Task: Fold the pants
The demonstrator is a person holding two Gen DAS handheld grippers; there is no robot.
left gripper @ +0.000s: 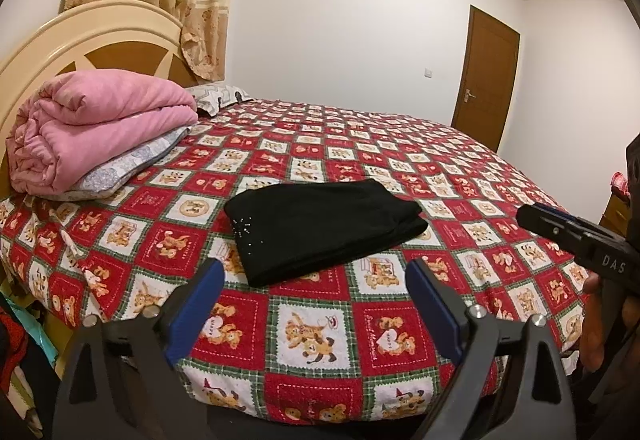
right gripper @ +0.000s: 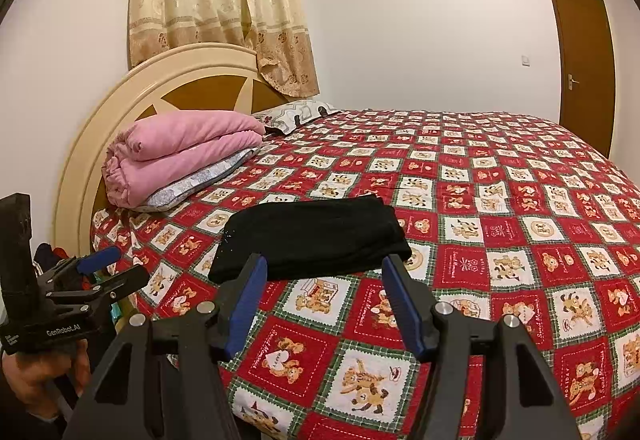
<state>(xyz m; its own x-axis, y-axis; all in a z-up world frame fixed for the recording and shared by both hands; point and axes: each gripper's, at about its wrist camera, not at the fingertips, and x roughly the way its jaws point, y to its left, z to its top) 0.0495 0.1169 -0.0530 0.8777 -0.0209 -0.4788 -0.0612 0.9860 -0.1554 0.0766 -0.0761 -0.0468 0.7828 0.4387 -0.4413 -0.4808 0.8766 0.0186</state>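
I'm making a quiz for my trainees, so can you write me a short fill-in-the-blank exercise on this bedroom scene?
1. The black pants lie ____ on the bed's teddy-bear quilt.
2. The folded blanket by the headboard is ____ in colour.
3. Between the fingers of the left gripper and the right gripper there is ____.
4. The brown door is ____.

Missing words: folded; pink; nothing; closed

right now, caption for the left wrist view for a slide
Folded black pants on the bed, both grippers open and clear.
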